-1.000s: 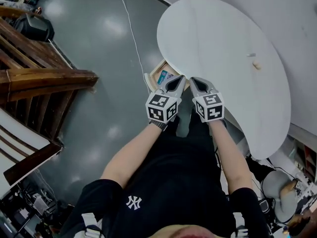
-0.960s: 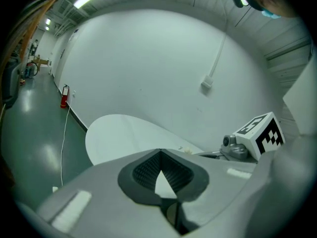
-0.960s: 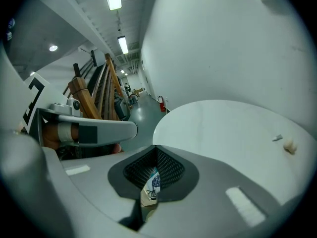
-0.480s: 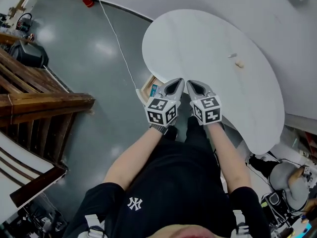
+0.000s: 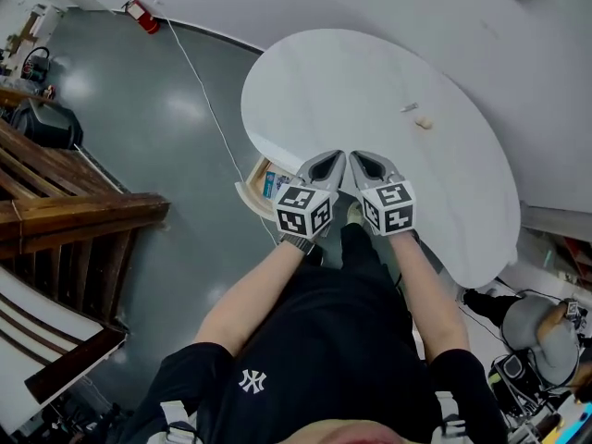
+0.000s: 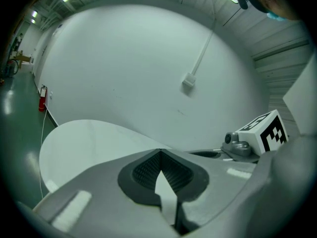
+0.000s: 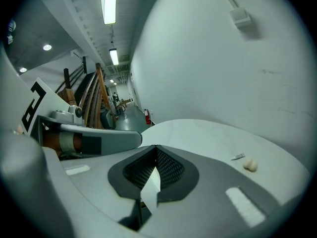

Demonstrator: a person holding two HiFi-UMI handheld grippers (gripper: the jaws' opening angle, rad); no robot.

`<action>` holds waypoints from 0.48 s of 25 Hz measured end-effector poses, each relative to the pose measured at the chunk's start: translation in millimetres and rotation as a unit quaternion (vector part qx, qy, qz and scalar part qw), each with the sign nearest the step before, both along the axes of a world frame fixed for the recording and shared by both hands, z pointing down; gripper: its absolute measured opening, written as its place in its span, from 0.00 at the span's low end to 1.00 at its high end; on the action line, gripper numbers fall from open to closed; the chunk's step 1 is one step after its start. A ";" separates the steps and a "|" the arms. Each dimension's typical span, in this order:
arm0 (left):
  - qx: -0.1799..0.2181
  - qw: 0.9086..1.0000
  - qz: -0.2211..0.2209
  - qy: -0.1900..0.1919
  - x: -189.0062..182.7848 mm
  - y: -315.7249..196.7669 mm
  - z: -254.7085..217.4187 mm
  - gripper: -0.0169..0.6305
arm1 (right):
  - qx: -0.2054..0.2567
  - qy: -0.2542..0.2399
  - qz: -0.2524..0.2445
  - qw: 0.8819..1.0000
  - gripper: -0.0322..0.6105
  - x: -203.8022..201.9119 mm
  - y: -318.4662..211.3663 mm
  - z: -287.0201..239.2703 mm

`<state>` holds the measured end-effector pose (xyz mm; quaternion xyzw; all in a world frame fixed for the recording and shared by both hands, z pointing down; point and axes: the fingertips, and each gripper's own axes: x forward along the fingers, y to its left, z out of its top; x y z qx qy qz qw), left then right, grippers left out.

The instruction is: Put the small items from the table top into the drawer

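Note:
Two small items lie on the far right of the round white table: a beige lump and a thin grey piece. The right gripper view shows the lump and the grey piece ahead to the right. The wooden drawer stands pulled out below the table's left near edge, with a blue packet in it. My left gripper and right gripper hover side by side over the table's near edge. Both are shut and empty, as the left gripper and right gripper views show.
Wooden stair rails stand at the left over the grey floor. A white cable runs across the floor toward a red extinguisher. A white wall curves behind the table. Cluttered gear sits at the lower right.
Both grippers have risen and moved forward together from over the drawer to the table's near edge, staying shut and side by side. More of the drawer shows now.

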<state>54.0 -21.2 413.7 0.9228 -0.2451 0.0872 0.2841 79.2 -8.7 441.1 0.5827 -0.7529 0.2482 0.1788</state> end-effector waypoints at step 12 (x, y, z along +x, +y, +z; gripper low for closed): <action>-0.009 0.999 0.034 -0.014 111.8 15.4 18.6 0.03 | -0.018 0.007 0.023 1.000 0.09 118.7 13.8 14.9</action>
